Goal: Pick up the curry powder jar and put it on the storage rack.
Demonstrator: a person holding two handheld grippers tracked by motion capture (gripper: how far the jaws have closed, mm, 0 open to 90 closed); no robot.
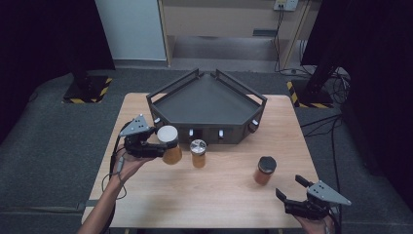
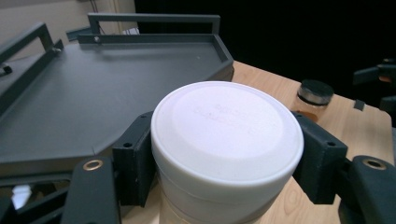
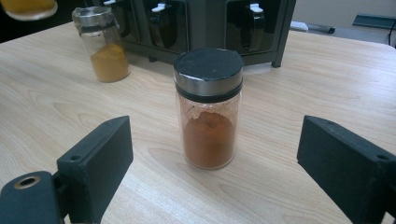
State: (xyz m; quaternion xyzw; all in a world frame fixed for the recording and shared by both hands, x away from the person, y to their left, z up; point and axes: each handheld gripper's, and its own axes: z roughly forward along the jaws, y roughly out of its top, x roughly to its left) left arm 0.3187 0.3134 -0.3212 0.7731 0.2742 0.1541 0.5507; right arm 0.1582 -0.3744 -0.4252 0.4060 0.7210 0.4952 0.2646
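High view: left tongs (image 1: 157,146) pinch the white-lidded jar (image 1: 169,144) aloft, could slip; right tongs (image 1: 291,187) spread wide.

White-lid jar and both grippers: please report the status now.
Left gripper shut on white-lid jar, beside grey tray. Right gripper open, facing black-lid jar. Silver-lid jar stands between.

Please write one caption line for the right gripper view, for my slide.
Open right hand-held gripper faces a black-lidded spice jar on the table.
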